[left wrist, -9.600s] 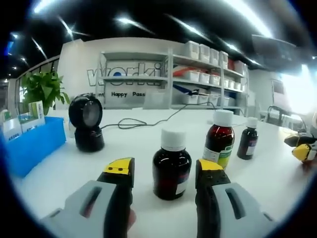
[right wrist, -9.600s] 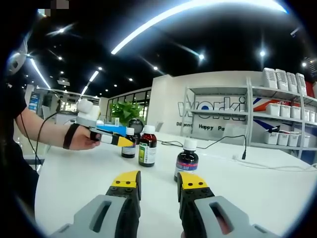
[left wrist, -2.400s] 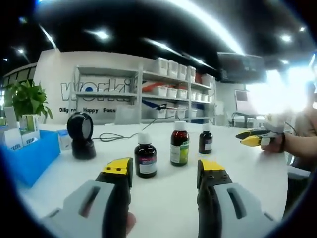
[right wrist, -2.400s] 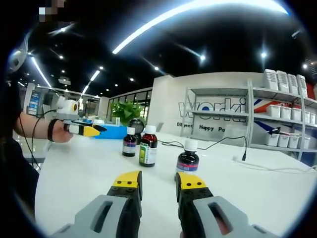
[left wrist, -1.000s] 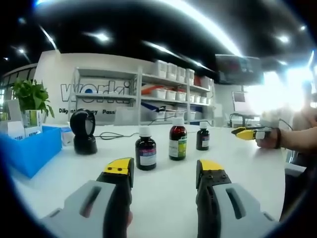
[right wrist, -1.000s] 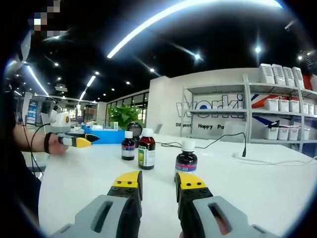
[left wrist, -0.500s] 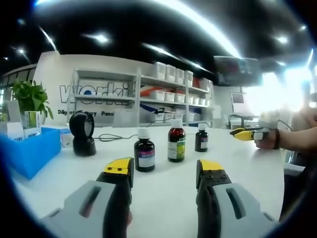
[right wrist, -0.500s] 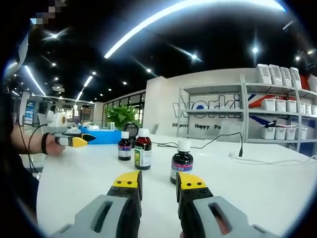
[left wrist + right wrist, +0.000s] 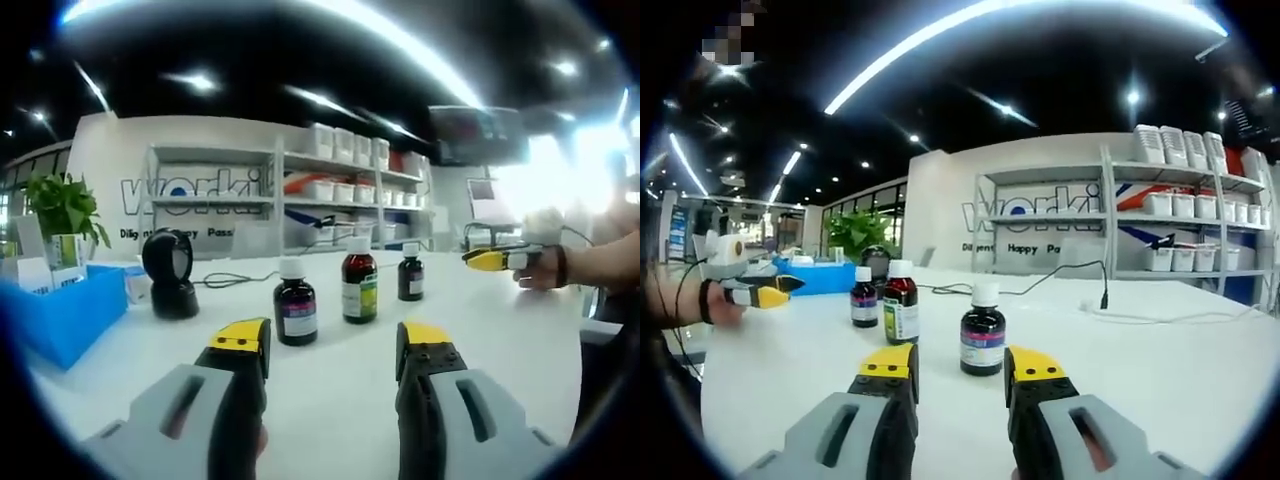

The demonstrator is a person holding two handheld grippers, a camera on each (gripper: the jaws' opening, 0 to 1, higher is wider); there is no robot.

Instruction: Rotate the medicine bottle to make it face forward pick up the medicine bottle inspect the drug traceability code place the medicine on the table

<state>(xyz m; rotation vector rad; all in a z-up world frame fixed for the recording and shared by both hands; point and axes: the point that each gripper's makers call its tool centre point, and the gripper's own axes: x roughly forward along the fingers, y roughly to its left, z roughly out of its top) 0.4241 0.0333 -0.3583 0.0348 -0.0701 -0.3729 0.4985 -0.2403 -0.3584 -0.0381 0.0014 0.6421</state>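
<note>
Yellow-tipped jaws of the left gripper [image 9: 333,345] are standing parted over the white table [image 9: 330,400], grasping nothing, with clear space between them. The right gripper [image 9: 962,368] is likewise spread apart and empty; in the left gripper view it is hovering at the far right, above the table.

In the left gripper view, three medicine bottles are standing upright in a loose row ahead of the jaws, each dark with a white cap. The nearest medicine bottle [image 9: 295,301] is wearing a white and purple label and sitting just beyond the left jaw tip. The taller bottle [image 9: 360,280] with a green and white label is standing beside it, and the small bottle [image 9: 410,273] is resting farther back to the right. In the right gripper view, one bottle is standing between and beyond the jaws, apart from them.

A black scanner [image 9: 168,271] on a stand is sitting to the left, a thin cable [image 9: 245,279] trailing from it across the table. One blue bin [image 9: 60,310] is holding small boxes at the left edge, with a green plant [image 9: 62,205] behind. One long shelf unit [image 9: 300,190] carrying white containers is lining the back wall under bright ceiling strips.
</note>
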